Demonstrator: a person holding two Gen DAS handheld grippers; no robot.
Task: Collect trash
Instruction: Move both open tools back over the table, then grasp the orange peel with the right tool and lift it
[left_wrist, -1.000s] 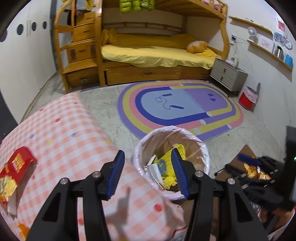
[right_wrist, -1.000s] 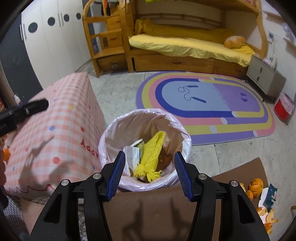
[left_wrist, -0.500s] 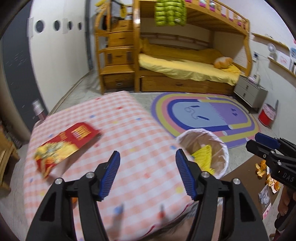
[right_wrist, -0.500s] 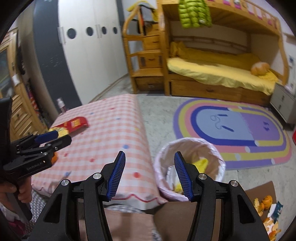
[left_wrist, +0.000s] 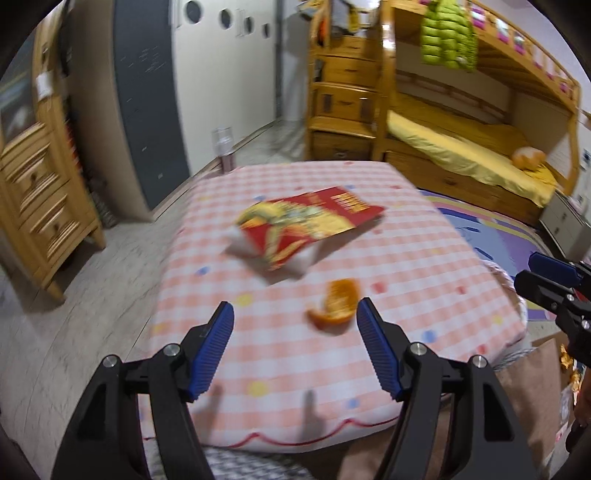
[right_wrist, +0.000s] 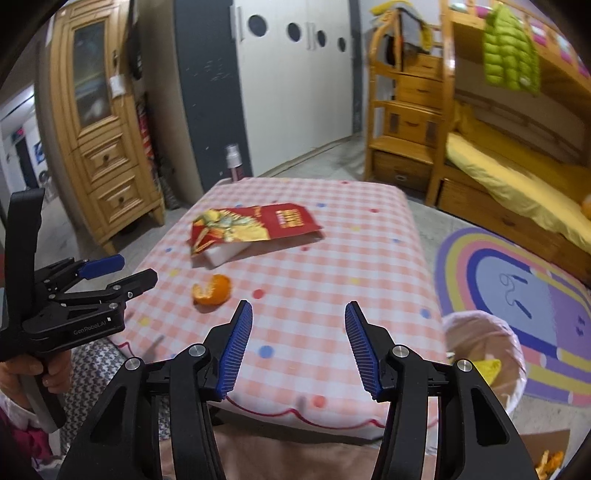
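Left wrist view: the left gripper hangs above the near edge of the counter, which wears a pink checked cloth with coloured dots, and points along it toward the far end. Its blue fingers stand wide apart, holding nothing. The orange peel lies on the cloth just inside the right finger's tip, not touching it as far as the blur allows. Beyond the peel, near the counter's middle, the red snack bag lies flat over something white (its yellow printing is too smeared to read). The right gripper pokes in past the counter's right edge.

Right wrist view: the right gripper is held low over the counter's near edge, angled along it, its fingers likewise spread wide and empty. The orange peel sits left of them on the cloth; the snack bag lies farther up the counter. The left gripper, gripped in a hand off the counter's left side, has its fingers parted; white lettering on its body reads roughly "GenRoboLAI". The lined trash bin stands on the floor by the counter's near right corner, with something yellow inside.
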